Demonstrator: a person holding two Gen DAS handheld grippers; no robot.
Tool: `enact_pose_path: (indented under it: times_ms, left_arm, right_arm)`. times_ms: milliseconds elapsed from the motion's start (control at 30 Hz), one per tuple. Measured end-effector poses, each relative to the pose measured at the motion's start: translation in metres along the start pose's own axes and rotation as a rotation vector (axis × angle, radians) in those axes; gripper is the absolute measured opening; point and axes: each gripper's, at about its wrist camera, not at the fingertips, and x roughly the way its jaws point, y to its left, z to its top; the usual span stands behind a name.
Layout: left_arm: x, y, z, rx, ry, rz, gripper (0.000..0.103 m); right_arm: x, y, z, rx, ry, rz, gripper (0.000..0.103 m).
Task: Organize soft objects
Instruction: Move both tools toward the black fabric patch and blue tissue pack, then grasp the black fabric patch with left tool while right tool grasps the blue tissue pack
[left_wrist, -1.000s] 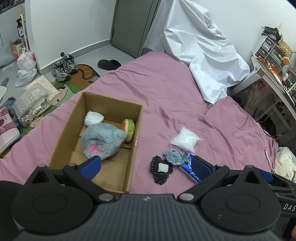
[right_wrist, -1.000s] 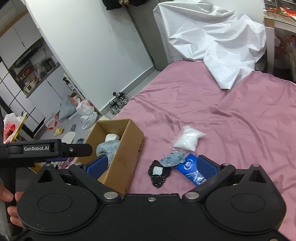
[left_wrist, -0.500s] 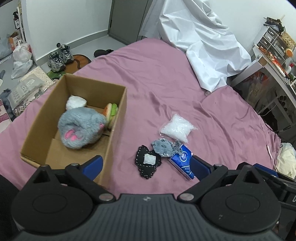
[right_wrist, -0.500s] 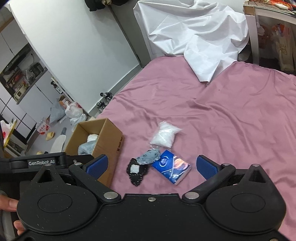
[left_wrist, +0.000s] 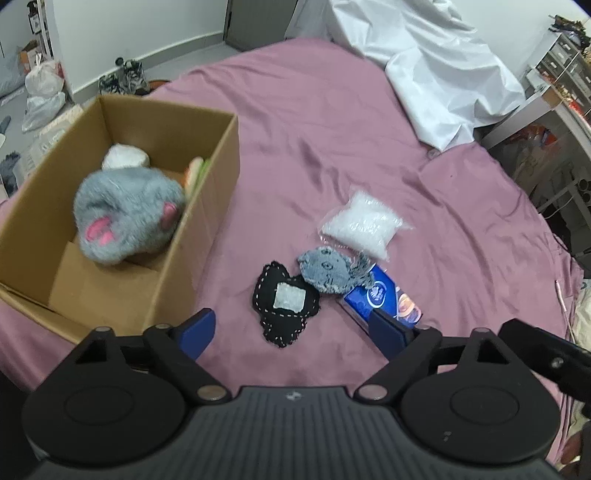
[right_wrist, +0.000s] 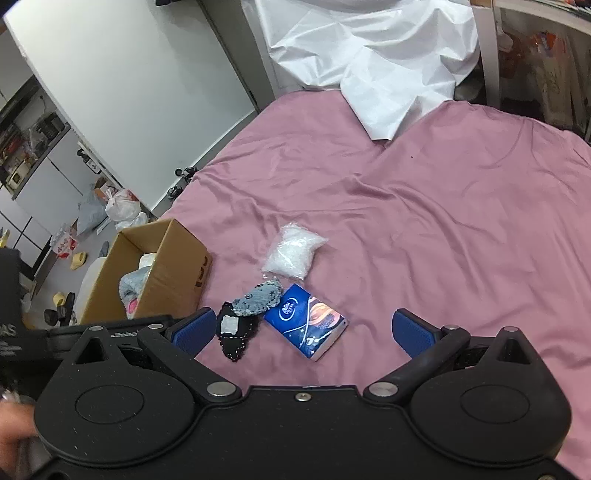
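At the bottom of the left wrist view the left tool (left_wrist: 293, 330) stands released, its blue pads apart with nothing between them; its jaws have just been closing a little, and compared with a second ago the view has come lower and nearer to the loose things on the bed. Just above the tool, in the lower middle of the frame, lies the flat black knitted patch with a white square (left_wrist: 285, 301), touching the small grey knitted piece (left_wrist: 328, 271), which rests partly on the blue tissue pack (left_wrist: 384, 301). A little farther, right of centre, is the clear bag of white filling (left_wrist: 364, 229). At the left of the frame the brown cardboard box (left_wrist: 218, 206) already holds the fluffy grey plush toy with pink ears (left_wrist: 127, 218), a white soft ball (left_wrist: 125, 158) and a green-orange soft piece (left_wrist: 195, 171). In the right wrist view the right tool (right_wrist: 302, 330) is also released and empty, above the tissue pack at lower centre. Beyond all lies the pink bed sheet (left_wrist: 332, 110) and, at the upper right, a crumpled white sheet (left_wrist: 443, 66). I judge that the left tool is about to take the black patch, so four items remain outside the box.
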Motion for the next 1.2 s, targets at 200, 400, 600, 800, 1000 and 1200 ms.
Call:
enact_pose_path:
  times_ms: [200,400,600,800,1000,1200]
  left_arm:
    - [0.021,-0.004,-0.003,0.010,0.019,0.024,0.086]
    - [0.028,-0.015,-0.005,0.054,-0.007,0.075,0.086]
    - [0.036,-0.024,-0.010,0.061,0.006,0.083,0.080]
    - [0.056,-0.023,-0.011,0.039,0.026,0.116,0.076]
    - [0.073,-0.019,-0.009,0.018,0.024,0.145,0.068]
    - [0.074,-0.013,-0.003,-0.030,0.018,0.137,0.039]
  right_arm:
    - [0.010,-0.006,0.000,0.012,0.030,-0.004,0.103]
    - [0.020,-0.012,0.001,0.021,0.057,-0.027,0.103]
    - [0.026,-0.015,0.003,0.030,0.067,-0.027,0.102]
    - [0.033,-0.018,0.003,0.037,0.091,-0.024,0.097]
    - [0.045,-0.018,0.002,0.023,0.124,-0.008,0.086]
    - [0.056,-0.020,0.002,0.019,0.155,0.008,0.084]
